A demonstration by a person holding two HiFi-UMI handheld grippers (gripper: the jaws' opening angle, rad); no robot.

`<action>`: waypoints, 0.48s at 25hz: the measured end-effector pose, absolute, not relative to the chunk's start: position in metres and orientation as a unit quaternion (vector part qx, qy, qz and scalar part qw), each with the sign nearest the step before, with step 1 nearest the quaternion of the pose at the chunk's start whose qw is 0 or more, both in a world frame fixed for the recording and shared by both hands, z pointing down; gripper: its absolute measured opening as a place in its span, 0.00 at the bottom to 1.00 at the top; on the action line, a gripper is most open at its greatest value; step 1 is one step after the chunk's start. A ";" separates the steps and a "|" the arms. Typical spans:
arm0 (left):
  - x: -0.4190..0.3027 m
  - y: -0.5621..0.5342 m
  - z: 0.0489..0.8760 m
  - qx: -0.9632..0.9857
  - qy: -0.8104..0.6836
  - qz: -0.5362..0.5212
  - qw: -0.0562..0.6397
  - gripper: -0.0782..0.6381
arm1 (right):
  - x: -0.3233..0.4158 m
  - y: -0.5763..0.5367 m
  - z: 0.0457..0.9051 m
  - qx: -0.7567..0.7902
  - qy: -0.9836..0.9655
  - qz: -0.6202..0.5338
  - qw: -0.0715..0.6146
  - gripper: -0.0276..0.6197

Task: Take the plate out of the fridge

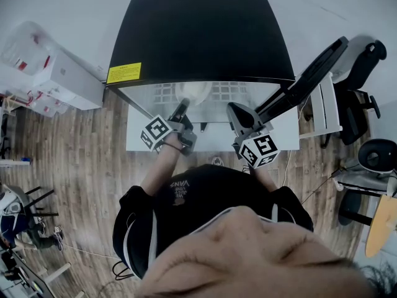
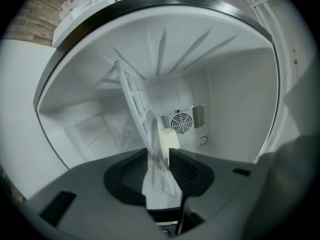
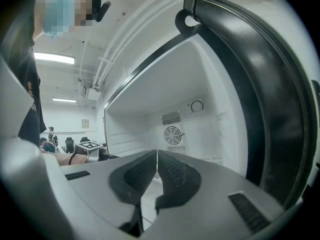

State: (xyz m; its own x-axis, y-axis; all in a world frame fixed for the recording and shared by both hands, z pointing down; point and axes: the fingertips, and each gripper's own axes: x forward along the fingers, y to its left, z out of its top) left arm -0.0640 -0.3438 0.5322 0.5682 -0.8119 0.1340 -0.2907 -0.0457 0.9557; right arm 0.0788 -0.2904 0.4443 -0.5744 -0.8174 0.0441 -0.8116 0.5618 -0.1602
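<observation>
From my head camera, my left tongs (image 1: 182, 112) reach into the open fridge (image 1: 198, 36). Their tips are at the near rim of the white plate (image 1: 193, 93), which lies on the wire shelf (image 1: 162, 93) just ahead of them. My right tongs (image 1: 236, 113) hover beside them on the right, at the fridge mouth, with the open door (image 1: 313, 73) swung out beyond them on that side

Along my left tongs (image 2: 160, 154), the plate (image 2: 158, 184) shows edge-on between the two black pads, which are clenched on its rim from both sides. This view is rolled, so the wire shelf (image 2: 131, 91) runs as a slanted white lattice up and away from the tips. Past it, on the back wall, sits a round fan grille (image 2: 181, 121)

Along my right tongs (image 3: 156, 159), the pads are pressed together with nothing between them. Ahead lies the white interior with the fan grille (image 3: 173, 134), and the door (image 3: 272, 99) curves past as a thick black band on the right
</observation>
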 end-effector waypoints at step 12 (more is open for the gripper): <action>-0.065 -0.343 0.534 0.668 -0.402 -0.244 0.576 0.28 | 0.074 -0.292 0.447 -0.452 0.888 -0.083 0.014 0.06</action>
